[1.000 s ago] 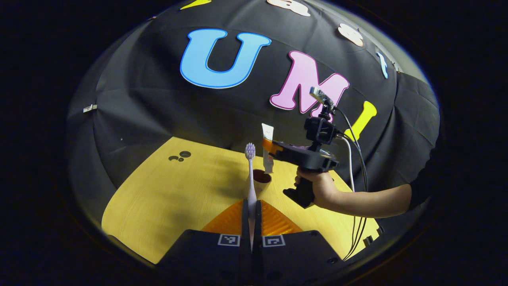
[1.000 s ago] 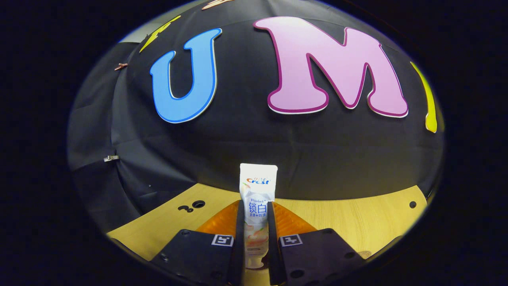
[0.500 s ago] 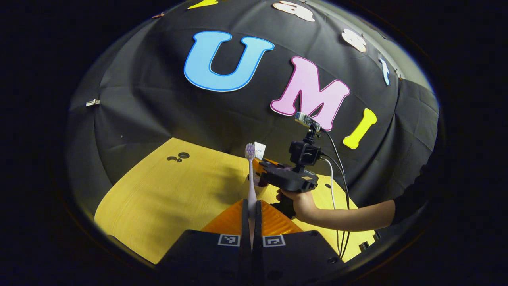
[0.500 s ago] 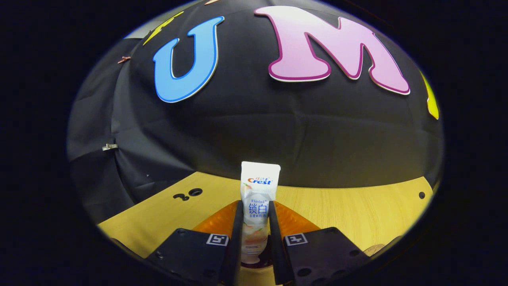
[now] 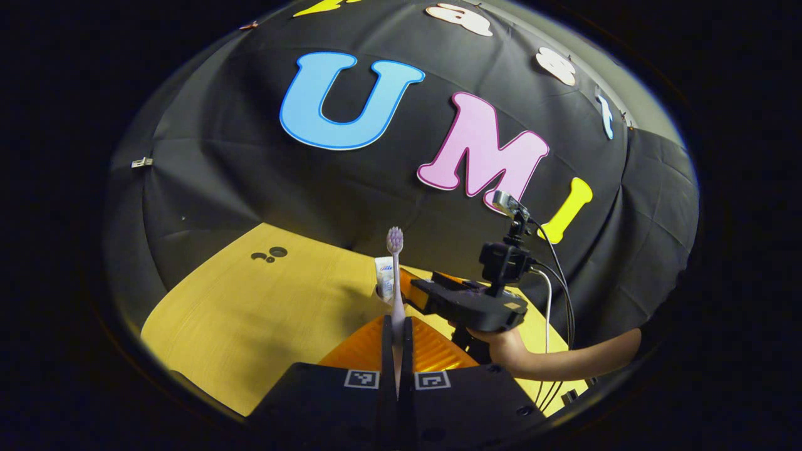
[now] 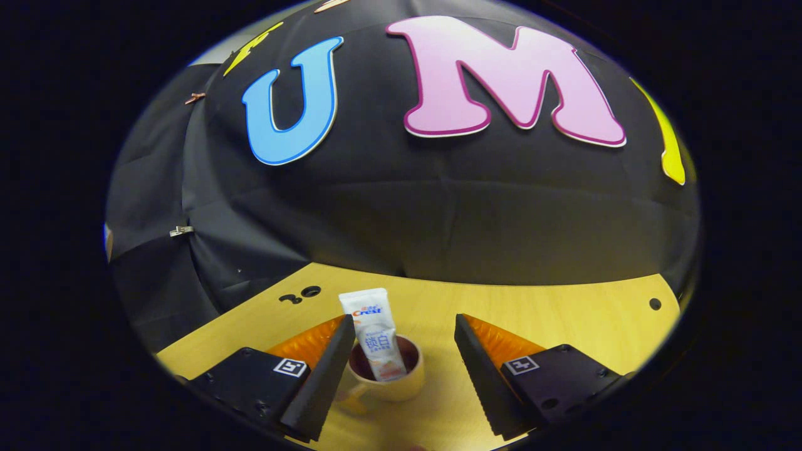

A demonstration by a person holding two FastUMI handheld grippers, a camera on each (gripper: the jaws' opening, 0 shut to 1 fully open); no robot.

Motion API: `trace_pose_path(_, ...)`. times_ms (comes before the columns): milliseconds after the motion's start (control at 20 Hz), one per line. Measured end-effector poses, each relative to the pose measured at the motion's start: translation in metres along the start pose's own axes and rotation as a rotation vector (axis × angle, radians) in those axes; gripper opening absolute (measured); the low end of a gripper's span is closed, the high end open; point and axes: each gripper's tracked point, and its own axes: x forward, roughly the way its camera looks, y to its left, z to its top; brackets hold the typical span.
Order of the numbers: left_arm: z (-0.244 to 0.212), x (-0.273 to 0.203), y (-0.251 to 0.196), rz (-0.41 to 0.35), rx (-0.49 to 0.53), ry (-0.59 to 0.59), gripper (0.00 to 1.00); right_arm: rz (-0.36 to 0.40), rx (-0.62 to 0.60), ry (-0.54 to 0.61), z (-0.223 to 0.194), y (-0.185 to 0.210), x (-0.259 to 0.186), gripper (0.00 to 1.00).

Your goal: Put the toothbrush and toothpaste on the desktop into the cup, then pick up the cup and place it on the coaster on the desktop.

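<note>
Toothpaste (image 6: 374,335) in cup (image 6: 390,376), on desk (image 6: 564,319).
R tool (image 6: 401,357) wide, astride cup; L tool (image 5: 397,329) clamps toothbrush (image 5: 396,275) upright.

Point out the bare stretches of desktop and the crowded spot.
Bare wood lies left of the cup, out to the desktop holes, and right of it toward the far edge hole. It is crowded at the cup, with the toothpaste inside and the open right tool flanking it.

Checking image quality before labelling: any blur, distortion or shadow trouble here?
Left gripper view: sharp, the toothbrush crisp, desktop edge bowed by the fisheye. Right gripper view: also sharp, the cup throws a soft shadow, the toothpaste evenly lit without glare.
</note>
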Motion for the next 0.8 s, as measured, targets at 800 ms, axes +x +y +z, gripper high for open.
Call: trace_pose_path(800,0.060,0.166,-0.028,-0.069,0.146,-0.246,0.06,-0.265,-0.009,0.009,-0.016,-0.157,-0.105,0.98)
